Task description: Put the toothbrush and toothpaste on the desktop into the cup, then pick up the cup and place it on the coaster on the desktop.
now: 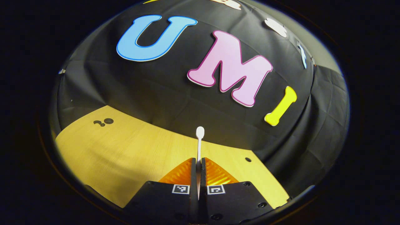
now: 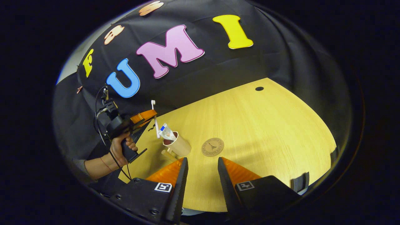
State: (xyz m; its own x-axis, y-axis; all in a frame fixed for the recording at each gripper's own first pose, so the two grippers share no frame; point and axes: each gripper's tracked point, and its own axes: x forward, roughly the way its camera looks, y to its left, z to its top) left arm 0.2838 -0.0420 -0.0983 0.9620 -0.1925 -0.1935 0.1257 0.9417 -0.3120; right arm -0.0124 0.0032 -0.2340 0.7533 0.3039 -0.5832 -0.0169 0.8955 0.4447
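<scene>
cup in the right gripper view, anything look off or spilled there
Nothing spilled or damaged. The cup stands on the table beside the coaster, not on it, with the toothpaste poking out of its mouth. The left tongs hold the toothbrush upright above the cup.

The left gripper view sits low over the desktop, facing the booth wall at close range. The right gripper view stands higher and farther back, looking down across the desktop toward that wall. Both share these.
</scene>
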